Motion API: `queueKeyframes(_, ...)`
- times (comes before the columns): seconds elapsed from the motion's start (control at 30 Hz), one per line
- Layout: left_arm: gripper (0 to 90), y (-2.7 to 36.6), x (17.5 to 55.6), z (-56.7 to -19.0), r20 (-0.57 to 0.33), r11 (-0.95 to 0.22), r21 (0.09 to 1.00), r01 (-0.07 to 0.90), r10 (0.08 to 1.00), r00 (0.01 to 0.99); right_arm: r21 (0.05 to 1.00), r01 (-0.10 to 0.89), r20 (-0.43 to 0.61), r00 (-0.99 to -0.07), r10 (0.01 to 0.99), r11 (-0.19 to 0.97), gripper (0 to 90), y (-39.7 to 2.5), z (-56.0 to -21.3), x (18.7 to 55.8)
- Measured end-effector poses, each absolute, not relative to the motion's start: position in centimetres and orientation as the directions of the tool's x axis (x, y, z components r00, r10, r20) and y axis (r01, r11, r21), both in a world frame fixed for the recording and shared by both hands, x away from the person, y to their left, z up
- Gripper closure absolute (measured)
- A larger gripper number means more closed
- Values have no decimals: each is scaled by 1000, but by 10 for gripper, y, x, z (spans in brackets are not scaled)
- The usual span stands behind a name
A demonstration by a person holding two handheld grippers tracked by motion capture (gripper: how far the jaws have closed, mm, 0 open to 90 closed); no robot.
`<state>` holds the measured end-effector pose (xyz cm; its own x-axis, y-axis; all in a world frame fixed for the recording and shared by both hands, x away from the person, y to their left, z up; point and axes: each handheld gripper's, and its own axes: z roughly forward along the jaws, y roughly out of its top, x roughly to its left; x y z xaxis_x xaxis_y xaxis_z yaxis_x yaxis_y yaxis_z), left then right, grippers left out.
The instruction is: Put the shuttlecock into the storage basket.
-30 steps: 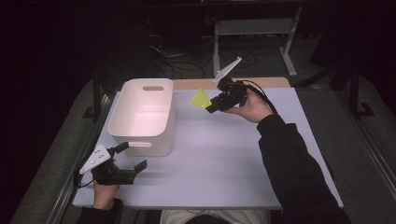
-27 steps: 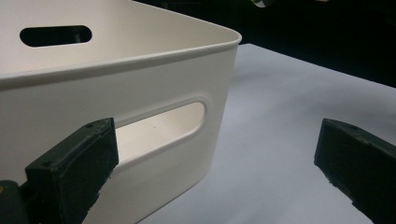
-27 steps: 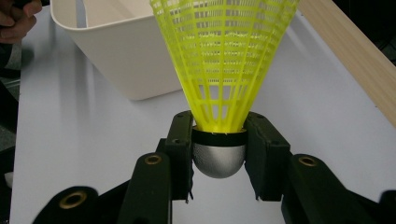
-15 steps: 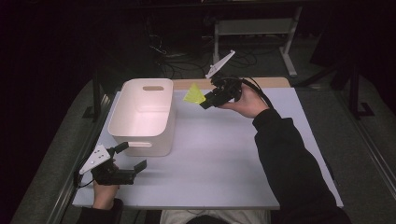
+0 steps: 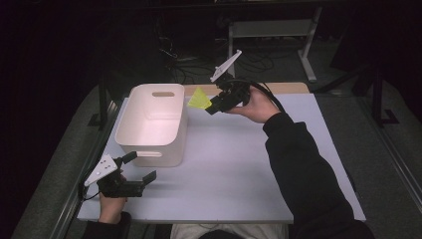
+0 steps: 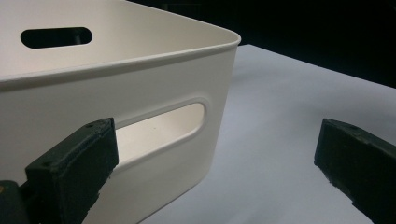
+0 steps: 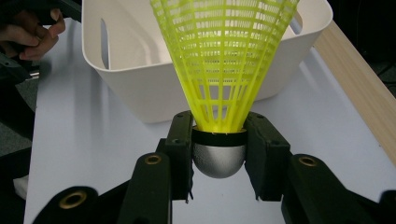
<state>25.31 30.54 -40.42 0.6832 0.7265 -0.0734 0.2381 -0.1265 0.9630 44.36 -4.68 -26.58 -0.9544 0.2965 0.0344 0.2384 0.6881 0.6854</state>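
Note:
My right gripper point(image 5: 213, 105) point(image 7: 219, 144) is shut on a yellow shuttlecock point(image 5: 199, 99) point(image 7: 224, 70), clamping its silver cap point(image 7: 218, 159). It holds the shuttlecock in the air just right of the white bin's point(image 5: 133, 124) far right corner. The skirt points toward the bin point(image 7: 135, 100). My left gripper point(image 5: 139, 172) point(image 6: 215, 158) rests open on the table at the front left, its jaws wide apart and facing the bin's near wall point(image 6: 140, 88) with its handle slot point(image 6: 161, 126). Nothing lies between those jaws.
The light table top point(image 5: 239, 164) spreads right of the bin. A wooden strip point(image 5: 278, 88) point(image 7: 359, 79) runs along the far edge. The person's right forearm in a dark sleeve point(image 5: 303, 169) crosses the table's right half. Dark floor and cables lie beyond.
My right gripper has carried the shuttlecock left and a little away, closer to the bin's far right corner. The left gripper has stayed still.

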Motion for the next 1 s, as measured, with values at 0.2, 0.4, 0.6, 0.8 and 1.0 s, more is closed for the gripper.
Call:
queueKeyframes(0.2, 0, 306, 253, -404, -74, -126, 963, 237, 725, 684, 690, 232, 35, -957, 288, 686, 629, -37, -261, 444)
queueKeyframes(0.4, 0, 305, 253, -404, -75, -126, 963, 238, 725, 685, 689, 215, 26, -962, 272, 692, 629, -27, -257, 445)
queueKeyframes(0.6, 0, 305, 253, -404, -74, -127, 963, 237, 724, 686, 686, 202, 24, -966, 256, 699, 629, -17, -254, 445)
queueKeyframes(0.8, 0, 306, 253, -404, -75, -126, 963, 238, 724, 686, 680, 184, 17, -972, 236, 710, 629, -6, -251, 445)
queueKeyframes(1.0, 0, 306, 253, -404, -76, -126, 963, 239, 723, 687, 668, 173, 14, -975, 220, 723, 629, 5, -250, 445)
